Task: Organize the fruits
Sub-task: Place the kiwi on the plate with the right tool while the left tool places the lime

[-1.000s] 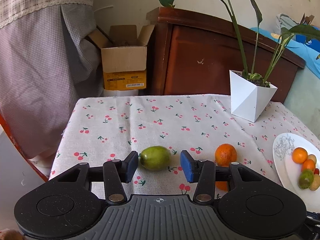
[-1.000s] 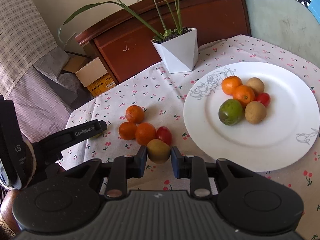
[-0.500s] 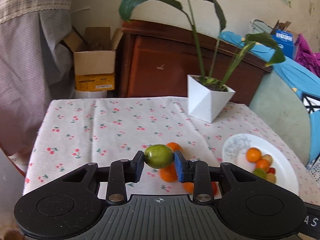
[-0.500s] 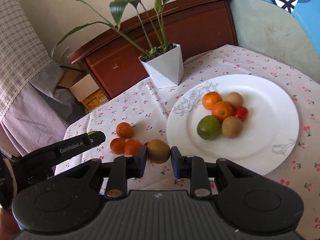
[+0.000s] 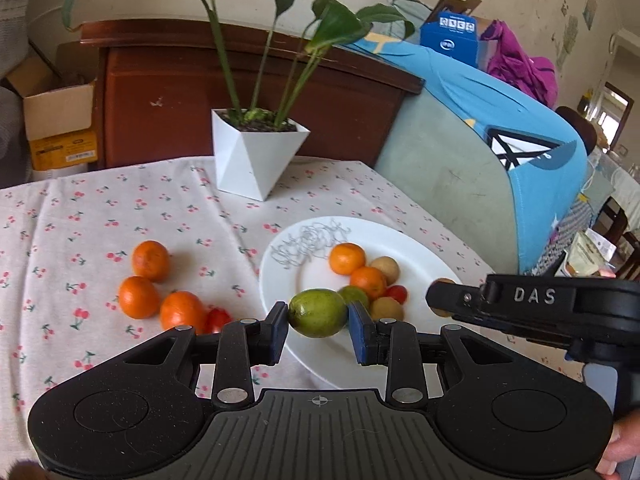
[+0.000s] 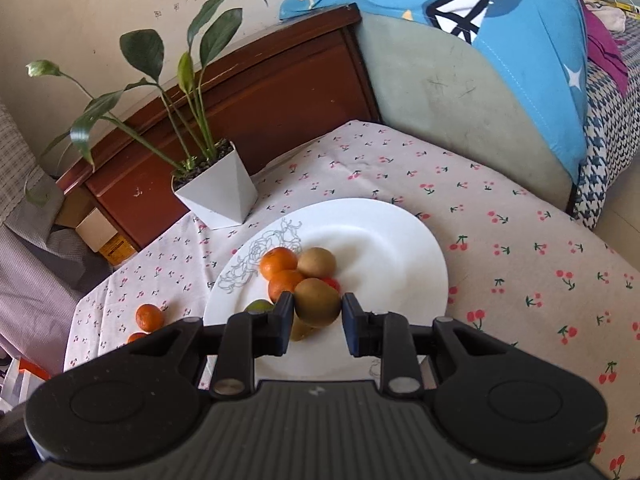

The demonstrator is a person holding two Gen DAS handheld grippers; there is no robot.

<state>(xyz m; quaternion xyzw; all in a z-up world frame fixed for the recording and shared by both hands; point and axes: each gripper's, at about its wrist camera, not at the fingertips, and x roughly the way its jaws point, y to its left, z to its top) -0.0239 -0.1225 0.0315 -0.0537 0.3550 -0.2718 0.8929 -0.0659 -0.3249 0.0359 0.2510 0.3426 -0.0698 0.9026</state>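
Gripping a green fruit (image 5: 318, 313), the left claw (image 5: 319, 326) hangs over the plate (image 5: 424, 248).

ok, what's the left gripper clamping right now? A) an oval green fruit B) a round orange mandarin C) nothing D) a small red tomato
A: the left gripper has its blue pads pressed against both sides of the oval green fruit, held over the near rim of the white round plate.
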